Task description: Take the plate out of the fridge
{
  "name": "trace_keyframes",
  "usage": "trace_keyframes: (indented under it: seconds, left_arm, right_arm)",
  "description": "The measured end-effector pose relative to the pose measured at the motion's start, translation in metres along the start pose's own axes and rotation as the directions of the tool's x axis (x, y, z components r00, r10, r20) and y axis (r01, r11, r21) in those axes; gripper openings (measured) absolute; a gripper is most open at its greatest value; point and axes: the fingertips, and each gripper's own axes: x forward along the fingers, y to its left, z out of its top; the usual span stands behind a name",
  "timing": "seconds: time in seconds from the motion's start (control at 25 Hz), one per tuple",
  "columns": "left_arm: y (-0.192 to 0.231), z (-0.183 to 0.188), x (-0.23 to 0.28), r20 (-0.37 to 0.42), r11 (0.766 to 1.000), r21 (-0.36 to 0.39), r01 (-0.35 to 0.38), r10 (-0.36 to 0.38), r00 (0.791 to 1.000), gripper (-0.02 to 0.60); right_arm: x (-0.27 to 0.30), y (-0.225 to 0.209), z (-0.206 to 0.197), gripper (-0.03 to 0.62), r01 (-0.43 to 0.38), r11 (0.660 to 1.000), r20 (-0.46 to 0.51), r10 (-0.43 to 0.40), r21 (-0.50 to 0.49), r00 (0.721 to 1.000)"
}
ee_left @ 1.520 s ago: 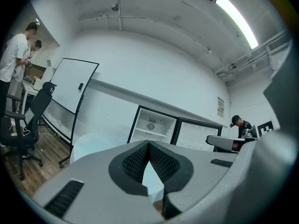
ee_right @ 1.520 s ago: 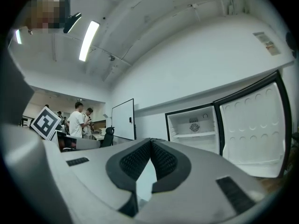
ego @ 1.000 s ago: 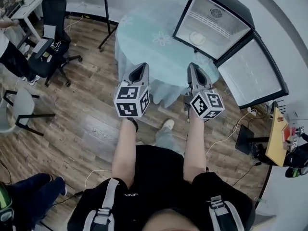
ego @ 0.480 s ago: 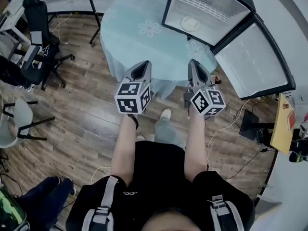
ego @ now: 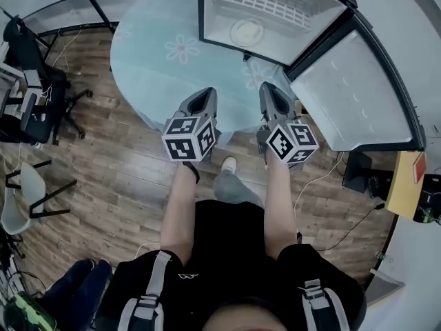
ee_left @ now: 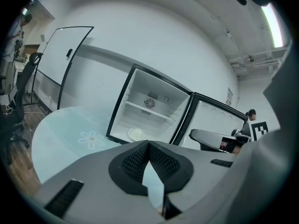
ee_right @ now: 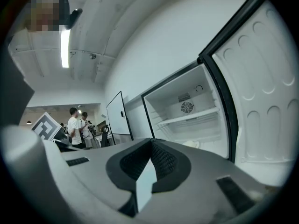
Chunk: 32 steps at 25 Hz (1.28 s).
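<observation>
The left hand-held gripper (ego: 200, 96) and right hand-held gripper (ego: 269, 89) have moved forward, closer to the open fridge (ego: 310, 21).

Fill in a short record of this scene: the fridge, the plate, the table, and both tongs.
Fridge: stands on the table, door swung wide open
Plate: pale, on the fridge floor, below the wire shelf
Table: round, pale blue cloth with flower prints
Left tongs: shut, empty, at the table's near edge, pointing at the fridge
Right tongs: shut, empty, beside the left tongs
Progress: plate not yet reached
</observation>
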Motion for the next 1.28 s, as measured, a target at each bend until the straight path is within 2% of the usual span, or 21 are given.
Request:
trace_keyframes:
  seconds: [0.16, 0.32, 0.64, 0.92, 1.28]
  left_arm:
    - [-0.012, 0.012, 0.05, 0.0, 0.999, -0.037, -0.013, 0.013, 1.0, 0.011]
    - [-0.022, 0.022, 0.079, 0.016, 0.998, -0.061, -0.008, 0.009, 1.0, 0.011]
    - [-0.001, 0.031, 0.113, -0.01, 0.995, -0.095, -0.032, 0.031, 0.999, 0.011]
    - [0.024, 0.029, 0.154, -0.039, 0.982, -0.188, 0.013, -0.021, 0.999, 0.011]
    - [0.066, 0.059, 0.196, -0.025, 0.982, -0.183, 0.049, -0.055, 0.998, 0.012]
  right_arm:
    - [0.023, -0.044, 0.014, 0.0, -0.012, 1.0, -0.03, 0.012, -0.002, 0.999]
    - [0.041, -0.068, 0.026, -0.001, -0.031, 1.0, -0.036, 0.031, 0.003, 0.999]
    - [0.08, -0.084, 0.023, 0.0, -0.057, 0.998, -0.062, 0.059, 0.031, 0.996]
    - [0.114, -0.104, 0.023, -0.001, -0.012, 1.0, -0.095, 0.014, 0.025, 0.995]
    - [0.15, -0.101, 0.04, 0.0, 0.021, 0.999, -0.085, -0.025, -0.047, 0.996]
